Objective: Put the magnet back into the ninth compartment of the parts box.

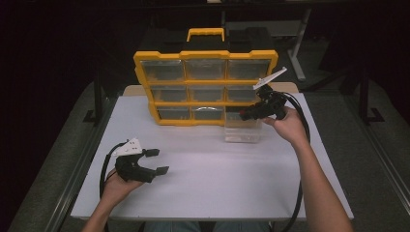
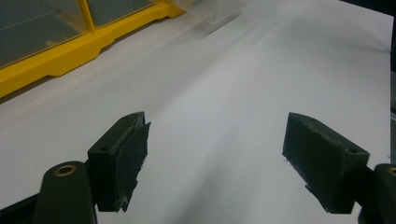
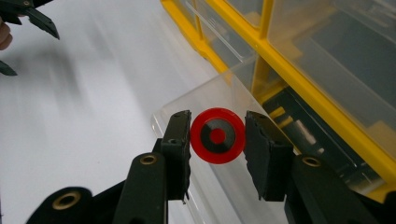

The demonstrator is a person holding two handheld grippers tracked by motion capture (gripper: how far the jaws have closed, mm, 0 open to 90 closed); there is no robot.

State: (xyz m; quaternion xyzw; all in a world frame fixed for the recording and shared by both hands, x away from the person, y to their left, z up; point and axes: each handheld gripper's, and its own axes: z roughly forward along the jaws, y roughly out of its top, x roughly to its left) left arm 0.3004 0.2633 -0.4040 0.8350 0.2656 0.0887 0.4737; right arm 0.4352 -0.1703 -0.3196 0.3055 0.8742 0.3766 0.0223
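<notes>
Meanwhile, the right claw [image 3: 217, 137] clamps a red-and-black disc [image 3: 217, 136] over a clear drawer [image 1: 242, 131]; the left claw [image 2: 215, 163] rests agape on the tabletop [image 1: 212, 179].

A white worktop [image 1: 208, 183] carries a yellow drawer organizer [image 1: 205, 87] standing upright at its far edge, with a clear plastic drawer [image 1: 242, 131] resting just before it.

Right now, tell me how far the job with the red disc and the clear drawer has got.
Done: the clear drawer is out of the yellow organizer and sits on the table. In hand: the right hand-held gripper grips the red disc above that drawer. Left: releasing the disc, probably into the drawer, and likely sliding the drawer back. The left hand-held gripper is open over bare table.
</notes>
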